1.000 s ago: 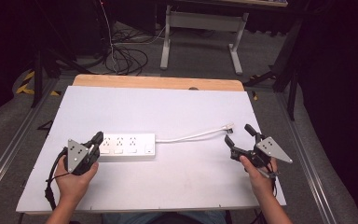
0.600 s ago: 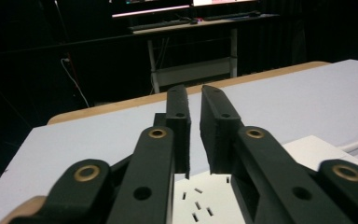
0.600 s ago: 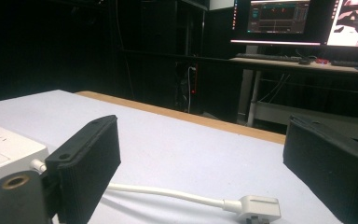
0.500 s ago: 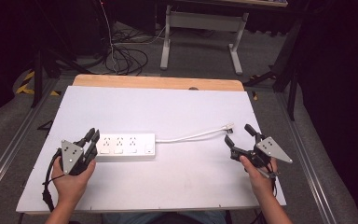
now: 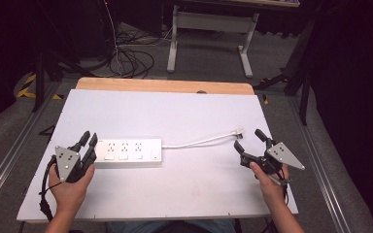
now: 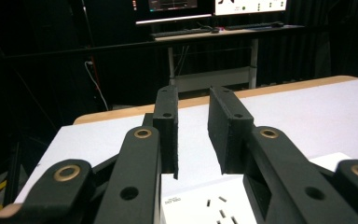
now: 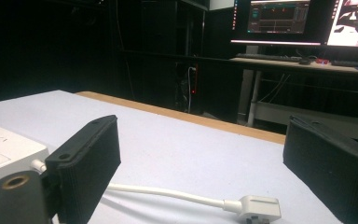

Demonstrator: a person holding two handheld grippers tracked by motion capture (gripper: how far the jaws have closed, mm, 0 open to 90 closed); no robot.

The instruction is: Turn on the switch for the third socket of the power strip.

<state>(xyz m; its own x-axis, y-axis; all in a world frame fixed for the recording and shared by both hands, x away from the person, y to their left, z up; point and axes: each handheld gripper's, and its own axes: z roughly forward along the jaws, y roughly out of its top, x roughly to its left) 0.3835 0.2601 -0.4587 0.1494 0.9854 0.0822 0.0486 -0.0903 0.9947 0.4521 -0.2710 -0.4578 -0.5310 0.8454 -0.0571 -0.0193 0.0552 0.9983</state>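
A white power strip (image 5: 126, 152) lies flat on the white table (image 5: 184, 107), and its cable (image 5: 199, 142) runs right to a white plug (image 5: 238, 131). My left gripper (image 5: 89, 137) sits just left of the strip's left end. Its jaws have just been opening and stand a little apart with nothing between them. In the left gripper view the gripper (image 6: 193, 95) has a bare gap above the strip (image 6: 205, 205). My right gripper (image 5: 247, 139) stands wide open just right of the plug. The plug (image 7: 258, 207) lies low between the gripper's (image 7: 200, 123) jaws, untouched.
A wooden strip (image 5: 165, 86) edges the table's far side. Beyond it stand a desk frame (image 5: 209, 29) and floor cables (image 5: 126, 58). Lit monitors (image 7: 279, 18) glow at the back. Metal rails (image 5: 9, 155) run along both table sides.
The left gripper has drawn a little leftward off the strip's left end, and its jaws have parted. The right gripper, strip and plug have stayed put.
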